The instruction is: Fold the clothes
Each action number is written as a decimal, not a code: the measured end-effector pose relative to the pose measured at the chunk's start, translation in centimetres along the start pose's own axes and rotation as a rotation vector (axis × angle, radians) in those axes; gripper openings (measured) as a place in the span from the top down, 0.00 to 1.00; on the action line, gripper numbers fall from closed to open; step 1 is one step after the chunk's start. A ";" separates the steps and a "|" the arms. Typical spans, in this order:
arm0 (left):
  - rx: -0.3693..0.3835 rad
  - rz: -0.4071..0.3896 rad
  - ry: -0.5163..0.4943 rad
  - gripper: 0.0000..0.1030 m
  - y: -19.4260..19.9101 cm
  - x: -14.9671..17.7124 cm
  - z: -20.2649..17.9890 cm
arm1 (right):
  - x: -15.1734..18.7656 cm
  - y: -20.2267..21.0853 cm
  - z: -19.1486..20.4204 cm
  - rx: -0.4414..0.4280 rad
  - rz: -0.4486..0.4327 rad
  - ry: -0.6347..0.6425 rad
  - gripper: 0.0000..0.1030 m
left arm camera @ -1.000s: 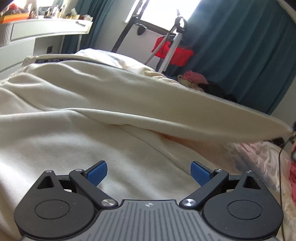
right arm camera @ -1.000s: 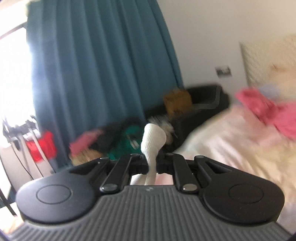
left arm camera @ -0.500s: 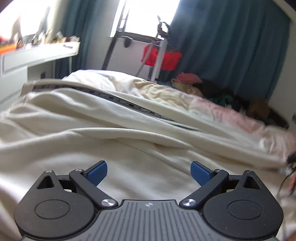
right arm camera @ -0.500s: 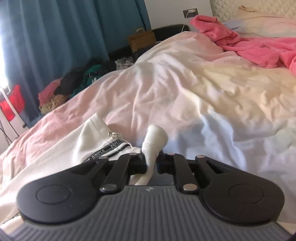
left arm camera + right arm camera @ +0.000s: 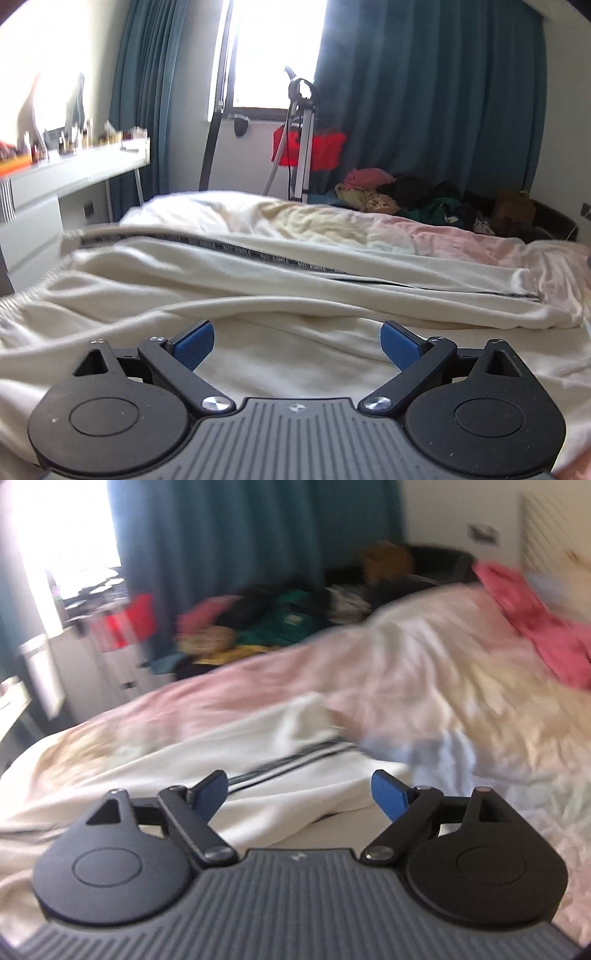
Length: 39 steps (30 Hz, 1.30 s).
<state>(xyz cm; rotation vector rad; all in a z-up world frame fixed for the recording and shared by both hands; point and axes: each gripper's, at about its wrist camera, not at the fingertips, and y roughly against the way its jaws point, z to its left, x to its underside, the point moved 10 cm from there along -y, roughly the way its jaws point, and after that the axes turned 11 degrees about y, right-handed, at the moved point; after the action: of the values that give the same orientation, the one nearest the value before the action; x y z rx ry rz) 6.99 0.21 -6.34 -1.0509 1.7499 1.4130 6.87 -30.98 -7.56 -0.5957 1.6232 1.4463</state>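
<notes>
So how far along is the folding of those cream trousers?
One fold looks made: the cream trousers lie doubled lengthwise on the bed. Nothing is in hand; the left gripper and right gripper are open. Further folds and the pink garment remain.

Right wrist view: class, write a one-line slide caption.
Right gripper, fingers open, above cream trousers on a pink-sheeted bed.

One cream garment [image 5: 258, 280], one pink garment [image 5: 546, 635], two teal curtains [image 5: 424, 92].
</notes>
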 end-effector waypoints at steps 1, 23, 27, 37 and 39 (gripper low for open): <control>-0.007 -0.010 -0.020 0.05 0.8 -0.2 -0.3 | 0.0 1.4 1.2 -0.026 -0.014 0.020 0.16; 0.022 -0.024 -0.084 0.03 6.5 0.9 -1.7 | 7.2 10.4 9.6 -0.171 -0.102 0.173 0.16; 0.059 0.009 -0.060 0.01 5.7 1.2 -1.3 | 7.6 10.4 9.6 -0.173 -0.097 0.165 0.16; -0.028 0.034 0.071 0.01 2.9 0.8 3.4 | 6.9 10.7 6.7 -0.150 -0.127 0.059 0.16; -0.069 0.029 0.090 0.01 3.1 0.5 4.7 | 6.8 10.8 6.3 -0.150 -0.125 0.048 0.16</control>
<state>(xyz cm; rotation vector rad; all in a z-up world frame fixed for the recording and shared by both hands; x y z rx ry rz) 4.03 4.99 -6.29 -1.1465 1.7980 1.4739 -3.59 -21.36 -7.12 -0.8090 1.4950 1.4784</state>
